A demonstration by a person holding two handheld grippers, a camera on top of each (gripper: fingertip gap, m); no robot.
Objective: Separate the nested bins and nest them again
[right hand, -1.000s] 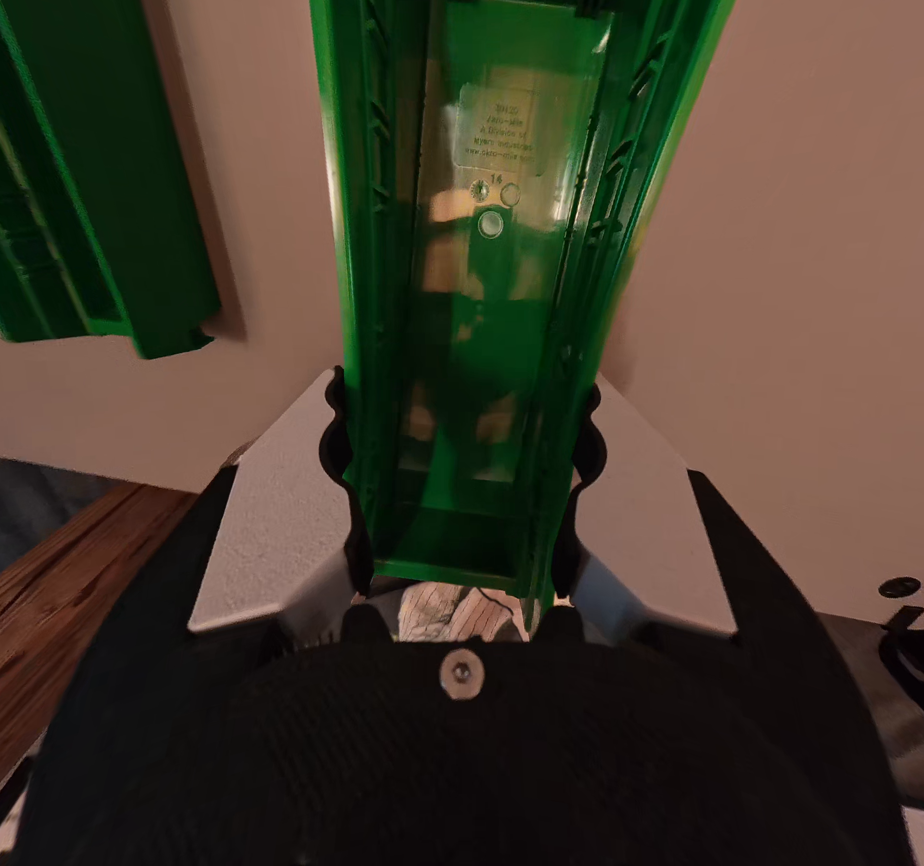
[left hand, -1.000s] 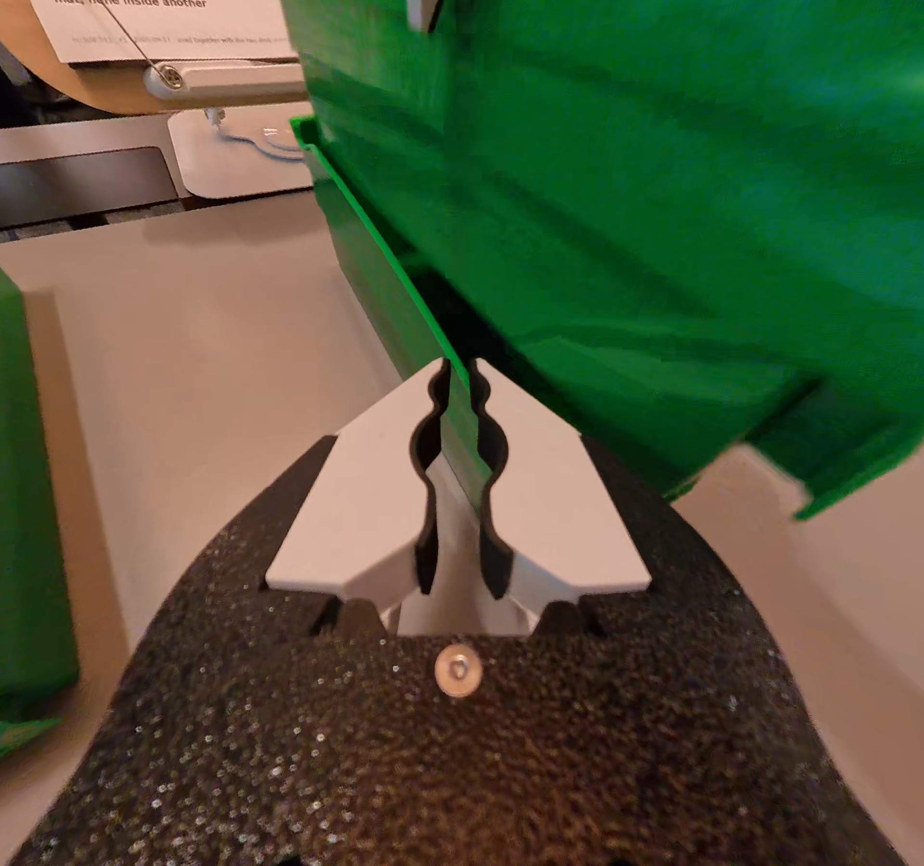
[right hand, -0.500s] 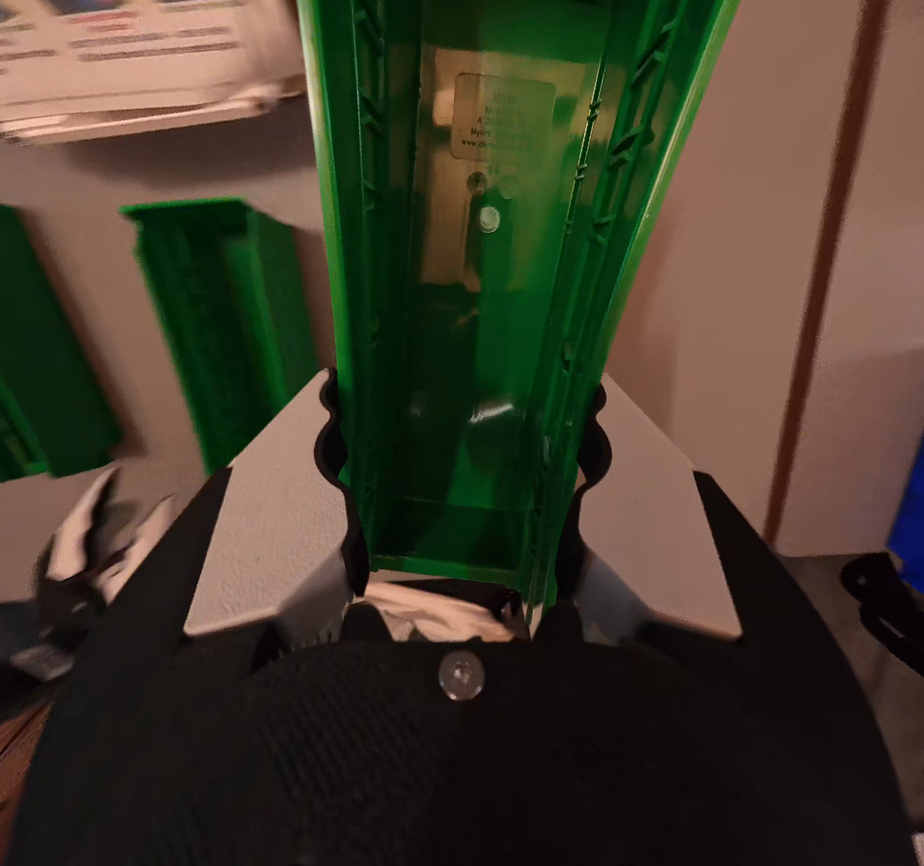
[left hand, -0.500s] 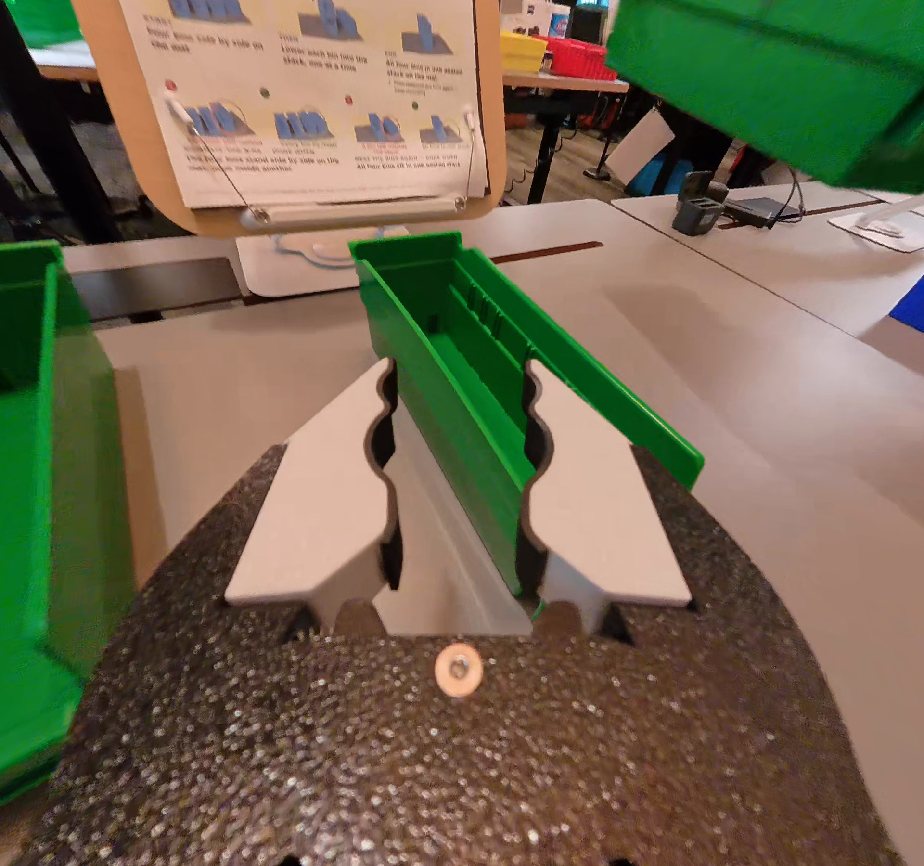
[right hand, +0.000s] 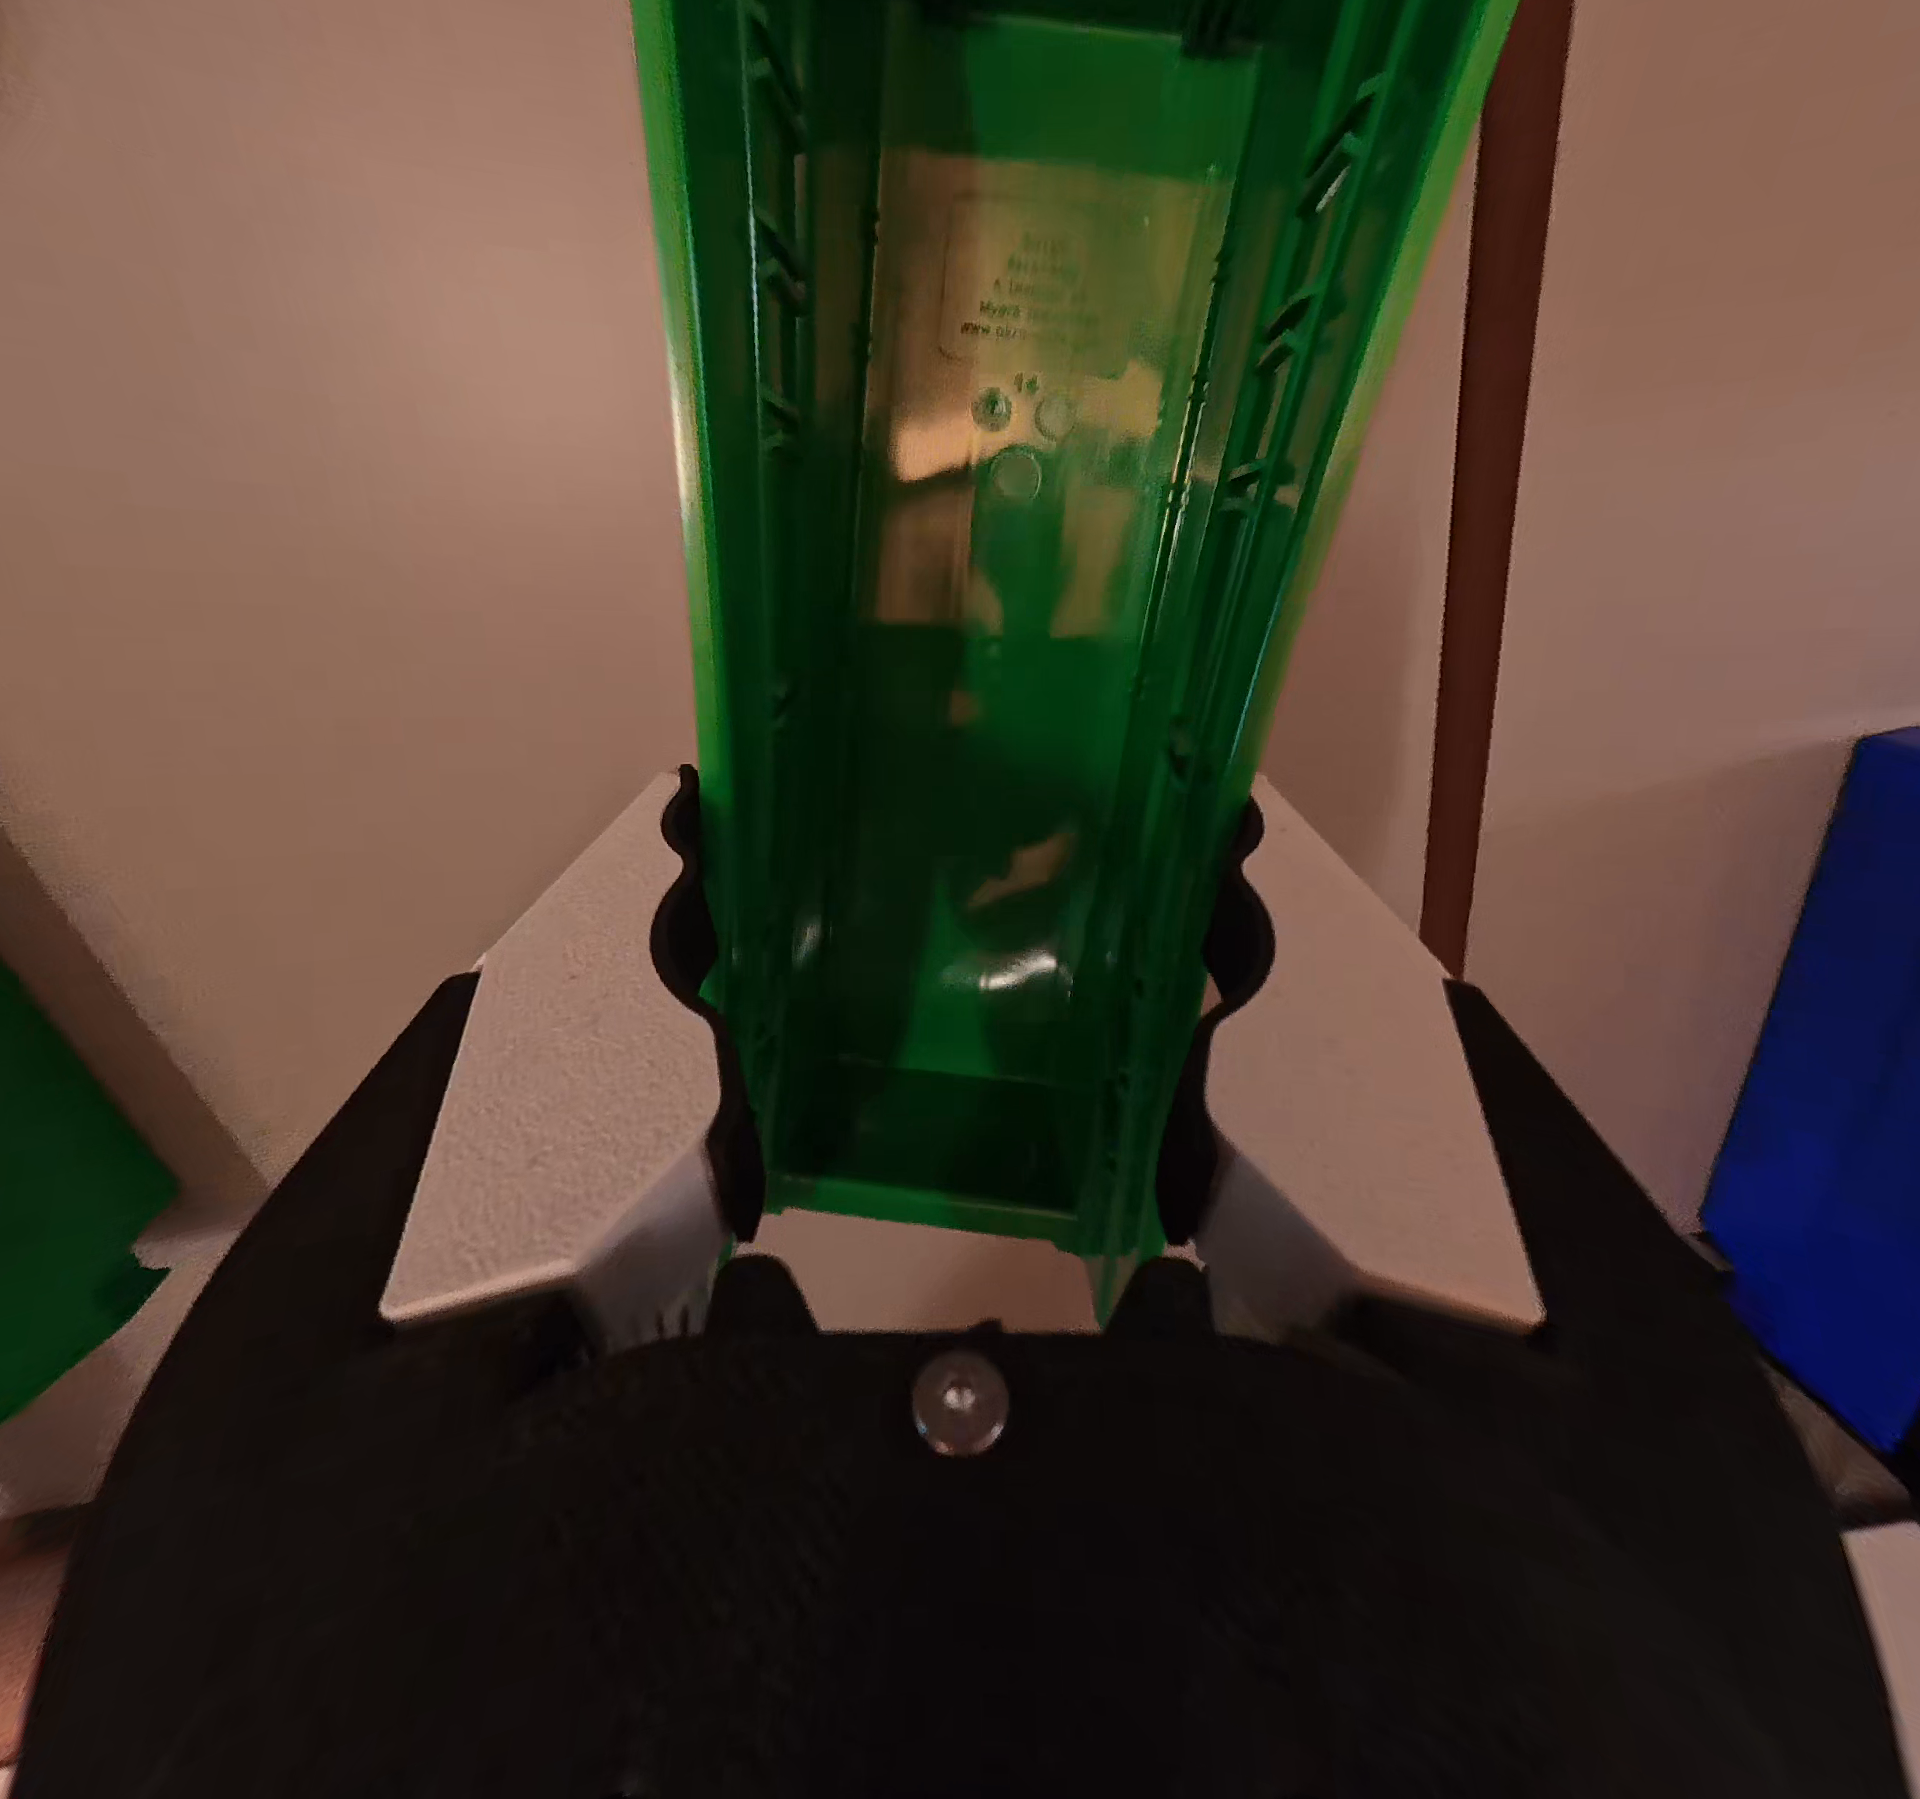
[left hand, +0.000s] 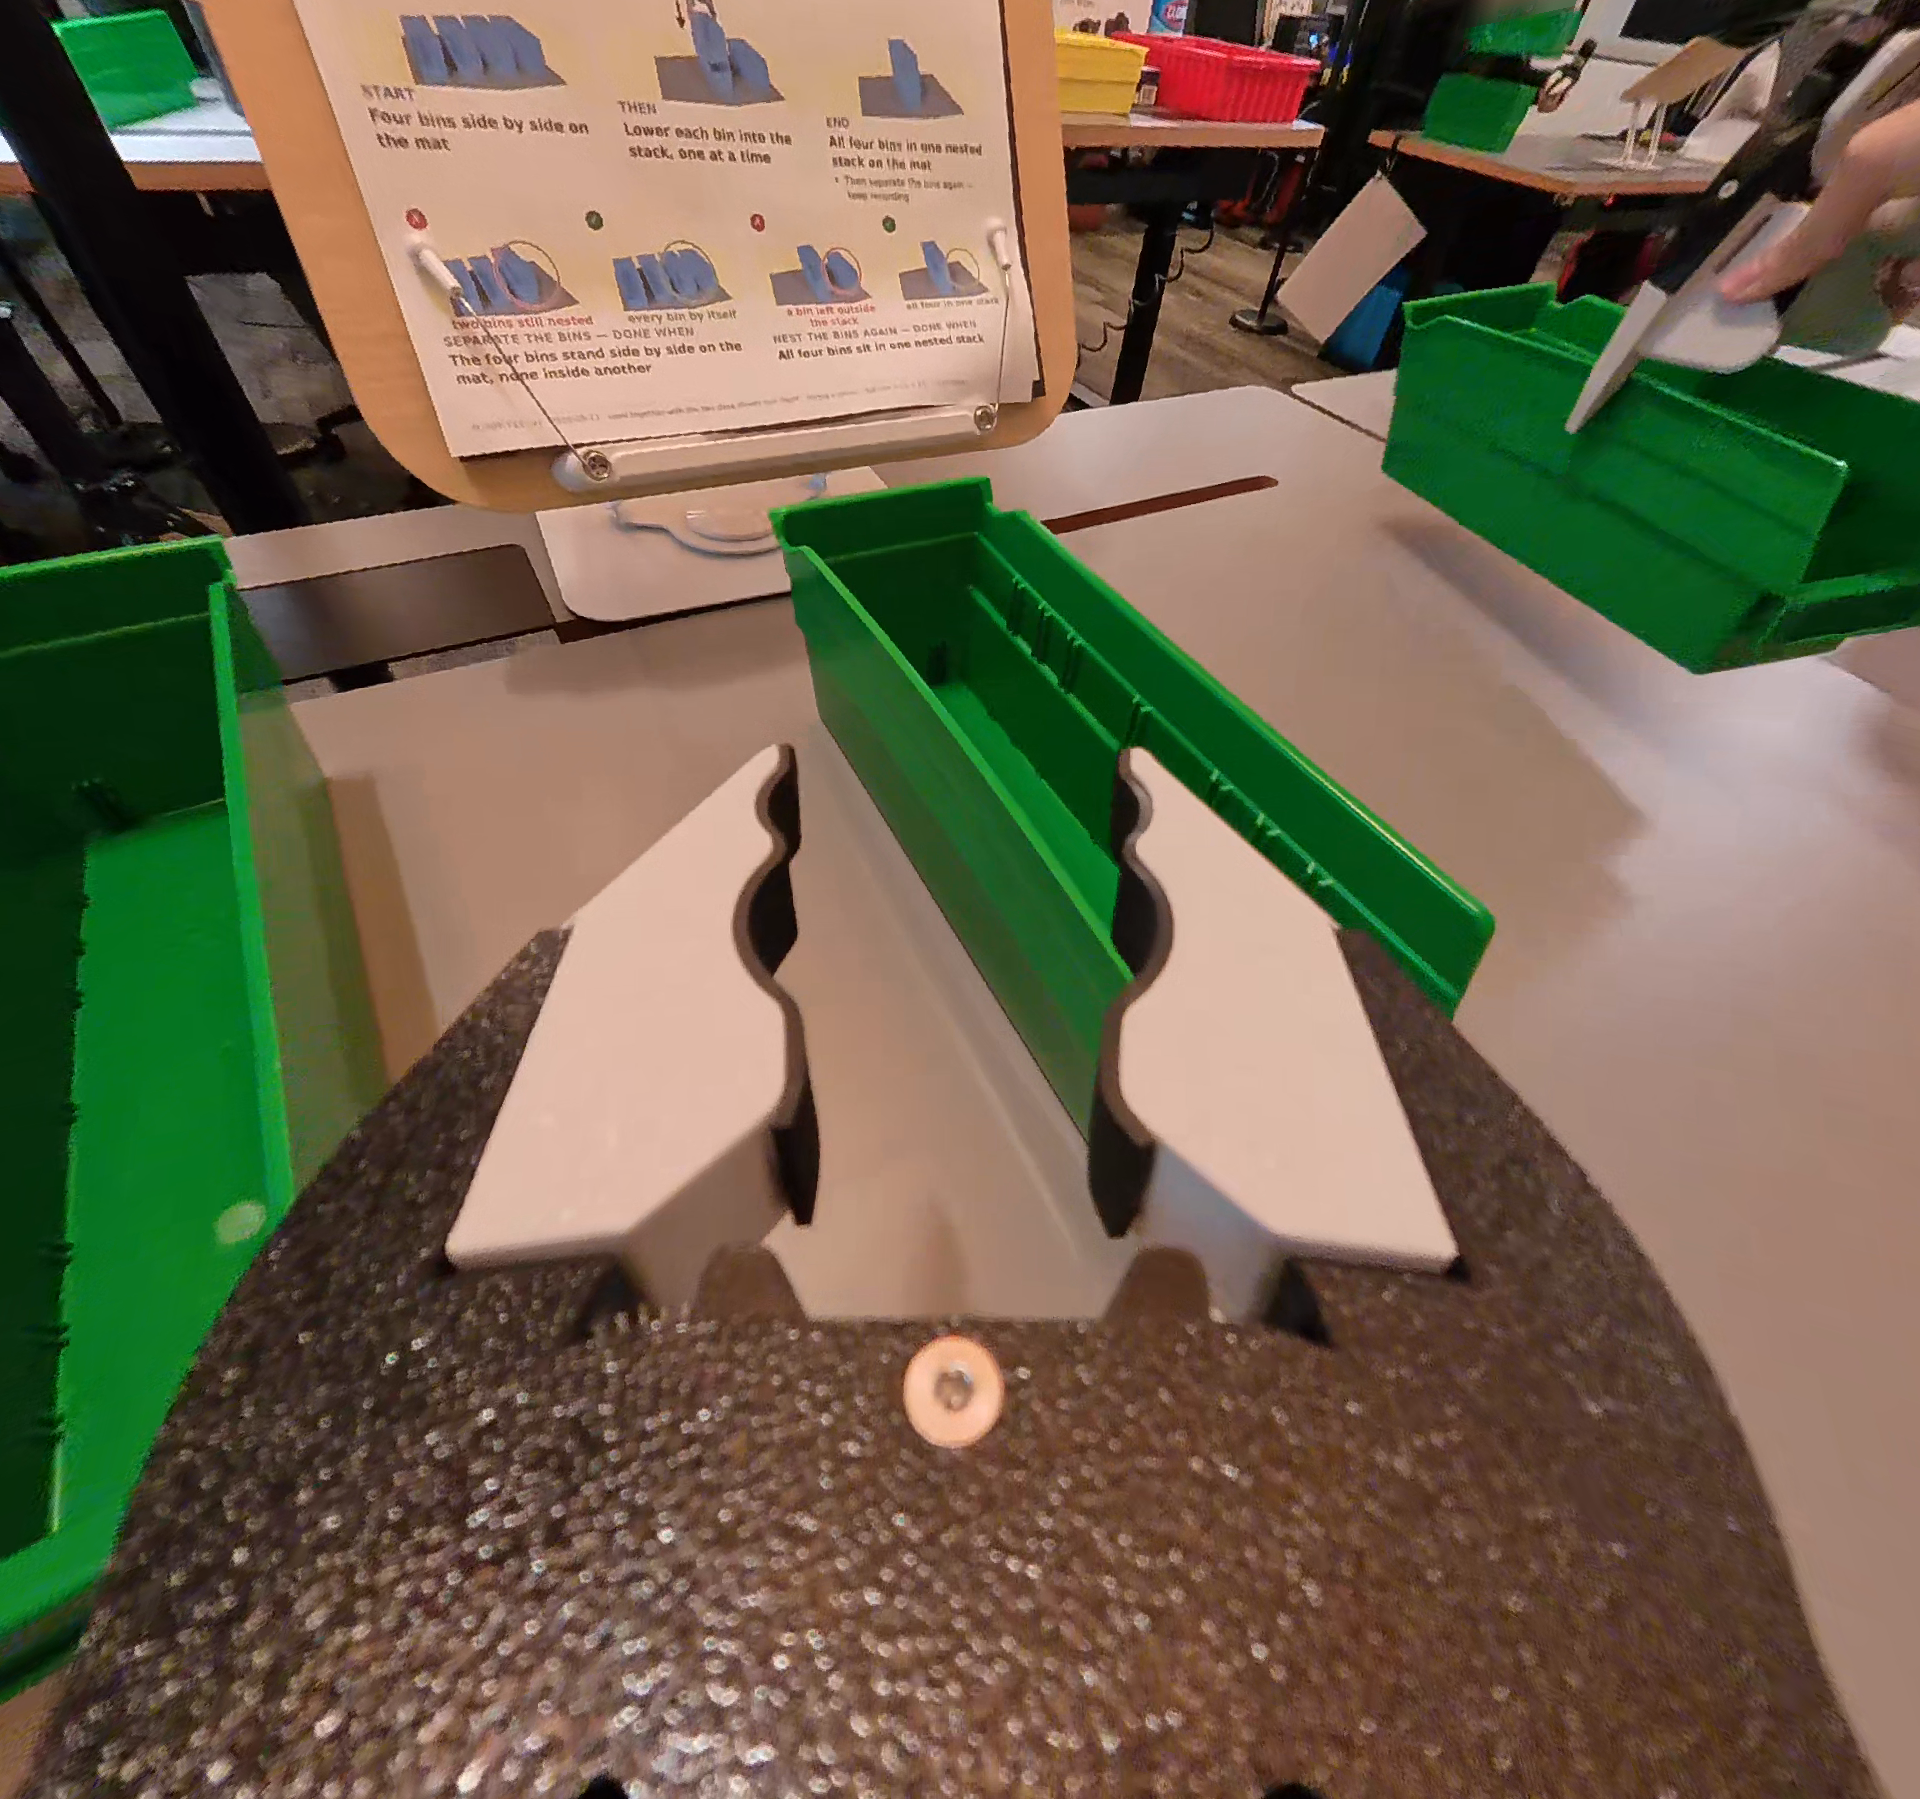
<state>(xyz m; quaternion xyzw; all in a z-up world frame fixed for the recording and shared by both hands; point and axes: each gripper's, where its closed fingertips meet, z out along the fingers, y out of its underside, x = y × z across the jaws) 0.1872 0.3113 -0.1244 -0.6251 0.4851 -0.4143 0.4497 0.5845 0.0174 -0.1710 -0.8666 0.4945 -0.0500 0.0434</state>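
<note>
Your right gripper (right hand: 961, 1011) clamps a green bin (right hand: 1039, 502) across both side walls; a moulded maker's mark sits on its floor. Half a second ago it was higher. Your left gripper (left hand: 961, 980) stays parted, straddling a second bin's (left hand: 966, 814) wall on the table (left hand: 1558, 918), below an instruction sheet (left hand: 675, 160).

The left gripper (left hand: 951, 980) has its fingers apart, with the near wall of the middle green bin (left hand: 1049, 710) between them. A big green bin (left hand: 135, 918) stands close on its left. Bare table (left hand: 1507, 918) lies open on the right, up to the far green bin (left hand: 1621, 502). A paper stand (left hand: 644, 191) blocks the way behind. The right gripper (right hand: 961, 1001) is full, with the far green bin filling the gap between its fingers.
</note>
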